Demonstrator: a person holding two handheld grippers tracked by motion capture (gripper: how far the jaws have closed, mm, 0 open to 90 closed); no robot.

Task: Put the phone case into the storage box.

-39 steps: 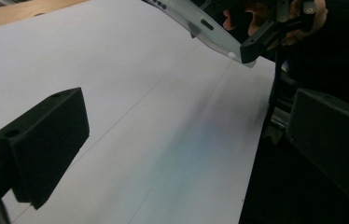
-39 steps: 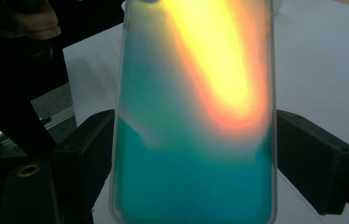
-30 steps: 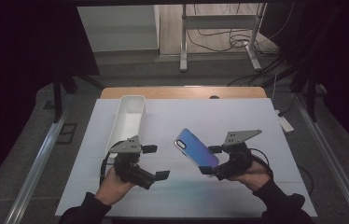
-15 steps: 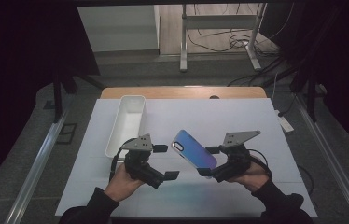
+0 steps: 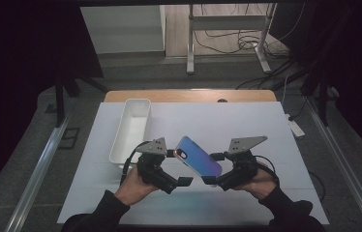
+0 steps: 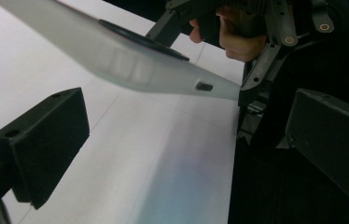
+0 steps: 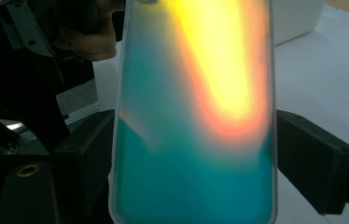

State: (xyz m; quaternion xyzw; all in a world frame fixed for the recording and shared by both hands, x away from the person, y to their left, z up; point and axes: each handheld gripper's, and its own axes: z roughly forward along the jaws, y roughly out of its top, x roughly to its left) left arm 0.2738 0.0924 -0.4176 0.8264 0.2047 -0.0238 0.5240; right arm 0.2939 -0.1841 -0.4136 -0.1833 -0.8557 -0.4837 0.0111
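High view: the right tongs [image 5: 209, 168] are clamped across the width of an iridescent phone case [image 5: 198, 161], holding it tilted in the air above the white counter [image 5: 247, 121], its camera end pointing toward the left tongs [image 5: 179, 166]. The left tongs stand apart with nothing between them, just beside that free end. A long white bin [image 5: 131, 128] sits on the counter beyond the left hand.

In the right gripper view the case [image 7: 196, 116] fills the gap between the two black pads, one on each long edge, so the hold looks square. In the left gripper view the case [image 6: 116, 56] hangs above and ahead of the parted jaws, not yet between them.

This looks to me like a hand-over or a two-handed grasp. To do it well, I'd bring the left tongs level with the free end, straddle the long edges the same way, and close gently: the shell looks thin and flexible, and a pinch near a corner could twist it loose. The right tongs should let go only once the left grip is firm.
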